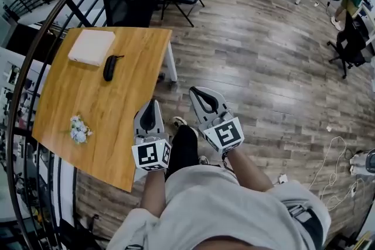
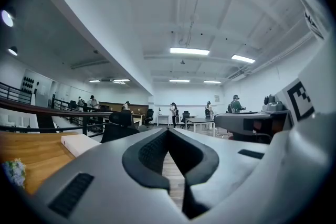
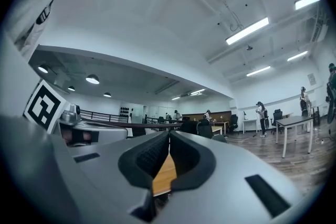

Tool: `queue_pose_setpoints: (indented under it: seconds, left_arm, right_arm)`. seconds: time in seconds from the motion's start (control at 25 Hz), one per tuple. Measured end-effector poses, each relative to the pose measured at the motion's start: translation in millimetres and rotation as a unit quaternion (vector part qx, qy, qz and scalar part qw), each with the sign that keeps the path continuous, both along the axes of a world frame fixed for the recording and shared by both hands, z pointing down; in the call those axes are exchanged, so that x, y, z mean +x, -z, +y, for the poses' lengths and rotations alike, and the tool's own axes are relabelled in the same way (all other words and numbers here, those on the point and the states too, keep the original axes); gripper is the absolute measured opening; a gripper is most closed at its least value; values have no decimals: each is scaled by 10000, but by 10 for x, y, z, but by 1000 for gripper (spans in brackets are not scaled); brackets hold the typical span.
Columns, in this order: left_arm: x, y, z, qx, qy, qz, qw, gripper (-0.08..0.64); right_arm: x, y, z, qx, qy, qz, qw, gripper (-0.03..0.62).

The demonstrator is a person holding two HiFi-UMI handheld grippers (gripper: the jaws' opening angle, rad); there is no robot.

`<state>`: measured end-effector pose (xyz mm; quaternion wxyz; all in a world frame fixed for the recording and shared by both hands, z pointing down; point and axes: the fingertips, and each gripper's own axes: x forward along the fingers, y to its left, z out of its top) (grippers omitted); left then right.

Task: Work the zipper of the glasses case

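Since the glasses case lies far up the desk, left claw and right claw hover clenched, empty.

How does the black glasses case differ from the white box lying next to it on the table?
The glasses case is black, while the white box is pale. The glasses case is slim, rounded and elongated; the white box is a broad, flat rectangle. The white box is clearly the larger of the two. Both lie flat at the far end of the wooden table.
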<state>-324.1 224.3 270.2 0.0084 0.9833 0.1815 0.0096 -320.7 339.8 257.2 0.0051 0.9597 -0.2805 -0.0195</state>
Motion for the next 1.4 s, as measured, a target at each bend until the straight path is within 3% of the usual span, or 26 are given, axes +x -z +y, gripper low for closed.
queue_pose_setpoints:
  seconds: [0.4,0.64,0.96,1.2,1.32,1.4]
  left_arm:
    - [1704,-351,-250,-75,-165,-336,9993,21]
    - [2554,-400,-560,-175,-9,-619,9979,21]
    - [3024,-557,-1201,-371,610,-850,9938,21]
    - [2981,-838,-1735,-544,1435,-1041,9827,21]
    - [2924,-949,-1992,-597,1835,-1159,9743,21]
    - [2892,-1019,-2136,-644,2142,-1234,9668,21]
  right_arm:
    - [1633,-262,-223,-160,-7,-346,9993,25]
    - [2519,-274,-542,-471,616,-591,9952,25]
    - [3166,-321,-1289,-734,1590,-599,9827,26]
    - [3342,-483,-1927,-1224,2705,-561,9533,26]
    - [3418,-558,-2184,-1285,3022,-577,9428,25]
    - [3456,-628,-2360,-1387,3356,-574,9300,26]
